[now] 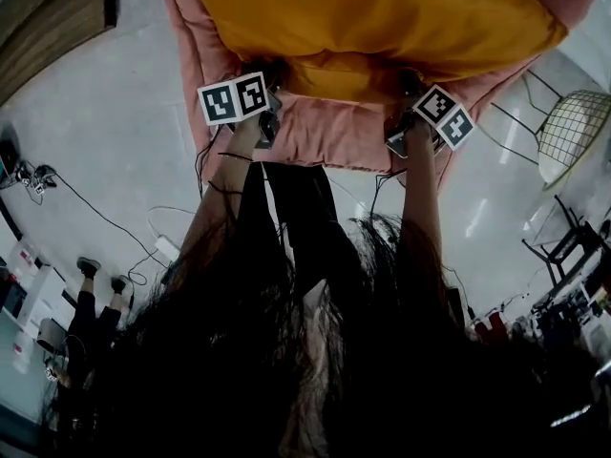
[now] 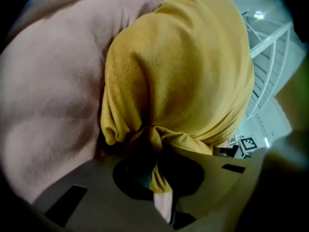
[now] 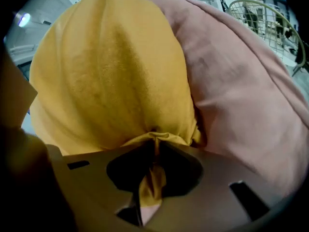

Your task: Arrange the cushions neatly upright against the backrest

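Grey glossy floor (image 1: 115, 132), wire chair (image 1: 573, 132) off to your right, pink padded seat (image 1: 325, 132) straight ahead of you. The yellow cushion (image 1: 382, 17) lies across the seat, touching it. Your left gripper (image 2: 149, 144) and right gripper (image 3: 154, 139) each have their jaws clamped on a bunched fold at the cushion's near edge, one near each end, with fabric pinched tight between the pads.

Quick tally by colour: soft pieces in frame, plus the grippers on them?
Yellow cushion: 1
Pink padded seat: 1
Grippers: 2, the left gripper and the right gripper, each shut on the yellow cushion's edge
Total: 4
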`<move>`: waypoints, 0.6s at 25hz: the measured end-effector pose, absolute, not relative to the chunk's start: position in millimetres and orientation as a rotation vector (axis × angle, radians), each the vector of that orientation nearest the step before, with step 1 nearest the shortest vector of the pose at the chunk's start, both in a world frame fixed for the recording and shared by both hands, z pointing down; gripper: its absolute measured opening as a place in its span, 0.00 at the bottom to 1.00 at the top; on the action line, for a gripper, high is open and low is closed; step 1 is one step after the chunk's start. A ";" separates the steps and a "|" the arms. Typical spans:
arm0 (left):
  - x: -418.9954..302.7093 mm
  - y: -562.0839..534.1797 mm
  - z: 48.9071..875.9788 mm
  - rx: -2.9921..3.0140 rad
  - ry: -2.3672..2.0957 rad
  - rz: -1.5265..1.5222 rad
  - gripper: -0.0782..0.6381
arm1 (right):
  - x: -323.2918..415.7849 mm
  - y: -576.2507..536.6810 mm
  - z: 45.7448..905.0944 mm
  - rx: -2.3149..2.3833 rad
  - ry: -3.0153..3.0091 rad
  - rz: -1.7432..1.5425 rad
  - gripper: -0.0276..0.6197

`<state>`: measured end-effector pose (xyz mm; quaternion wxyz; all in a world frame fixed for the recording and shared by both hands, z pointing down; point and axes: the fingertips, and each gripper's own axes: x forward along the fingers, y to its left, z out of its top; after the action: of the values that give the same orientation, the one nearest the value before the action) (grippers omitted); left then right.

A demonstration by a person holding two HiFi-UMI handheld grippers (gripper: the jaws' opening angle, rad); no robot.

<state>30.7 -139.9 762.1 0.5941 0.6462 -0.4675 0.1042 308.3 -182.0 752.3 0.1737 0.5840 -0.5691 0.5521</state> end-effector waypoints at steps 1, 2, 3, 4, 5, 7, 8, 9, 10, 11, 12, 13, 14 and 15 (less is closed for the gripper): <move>31.2 -142.8 765.9 1.512 -1.086 0.242 0.16 | 308.0 -184.0 756.0 1.672 -1.615 1.567 0.14; 32.8 -145.7 768.0 1.522 -1.083 0.242 0.16 | 308.8 -186.1 757.6 1.687 -1.619 1.566 0.14; 35.1 -148.0 768.1 1.531 -1.077 0.241 0.16 | 310.5 -187.8 756.8 1.700 -1.625 1.560 0.14; 37.3 -148.9 766.6 1.539 -1.068 0.239 0.16 | 312.3 -188.5 754.4 1.709 -1.633 1.550 0.14; 38.4 -148.1 764.0 1.547 -1.055 0.235 0.16 | 313.5 -188.0 751.2 1.714 -1.643 1.537 0.14; 37.3 -142.9 757.6 1.560 -1.029 0.220 0.16 | 314.4 -184.1 744.0 1.721 -1.664 1.512 0.14; 36.2 -139.4 754.1 1.561 -1.020 0.210 0.16 | 314.9 -181.3 740.1 1.727 -1.673 1.503 0.14; 35.3 -135.6 750.6 1.559 -1.014 0.201 0.16 | 315.7 -178.1 736.1 1.733 -1.679 1.495 0.14; 34.5 -131.8 747.2 1.554 -1.010 0.193 0.16 | 316.7 -174.8 732.3 1.740 -1.682 1.486 0.14; 33.5 -128.1 743.6 1.551 -1.007 0.187 0.16 | 317.6 -171.8 728.7 1.746 -1.684 1.477 0.14; 32.1 -124.7 739.5 1.549 -1.004 0.181 0.16 | 318.0 -169.4 725.0 1.754 -1.685 1.472 0.14; 30.4 -121.6 734.6 1.549 -1.001 0.173 0.16 | 318.5 -167.4 721.3 1.766 -1.685 1.472 0.14; 28.8 -118.3 729.1 1.549 -0.997 0.161 0.16 | 319.4 -165.7 717.7 1.782 -1.683 1.480 0.14; 28.1 -115.0 723.1 1.551 -0.990 0.146 0.17 | 321.1 -164.0 714.6 1.802 -1.679 1.491 0.15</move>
<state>28.1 -115.0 723.1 0.6037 0.6699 -0.4276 0.0630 321.1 -164.0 714.6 0.1309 0.6205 -0.5782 0.5133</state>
